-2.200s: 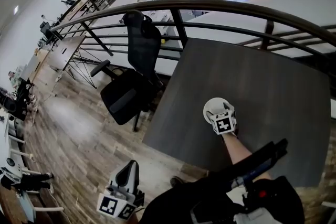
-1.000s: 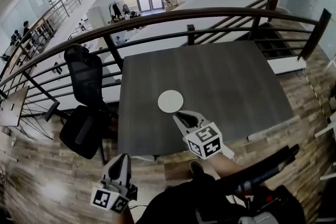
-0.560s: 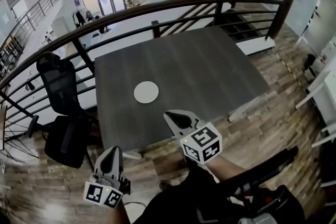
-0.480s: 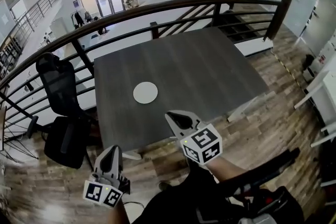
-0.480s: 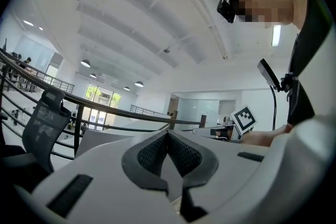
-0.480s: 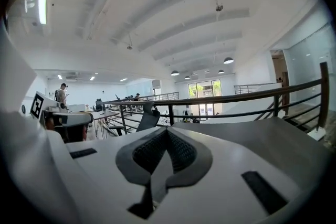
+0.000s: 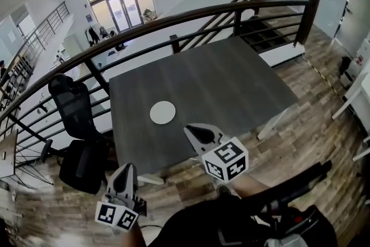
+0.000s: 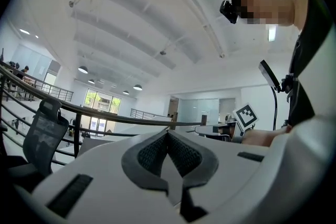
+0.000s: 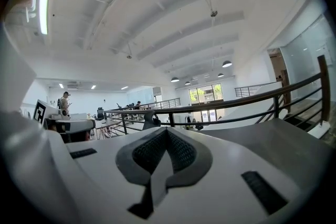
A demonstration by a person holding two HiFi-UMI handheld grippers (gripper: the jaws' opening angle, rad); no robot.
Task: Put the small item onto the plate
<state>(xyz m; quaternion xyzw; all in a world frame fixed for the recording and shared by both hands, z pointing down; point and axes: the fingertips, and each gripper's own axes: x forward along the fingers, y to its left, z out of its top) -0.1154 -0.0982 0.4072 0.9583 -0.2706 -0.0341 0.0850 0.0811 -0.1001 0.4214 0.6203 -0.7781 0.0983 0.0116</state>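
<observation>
The plate lies on the grey table, toward its near left part; whether the small item is on it is too small to tell. The right gripper hangs by the table's near edge, apart from the plate, jaws pressed together on nothing. The left gripper is off the table above the wood floor, jaws likewise together and empty
</observation>
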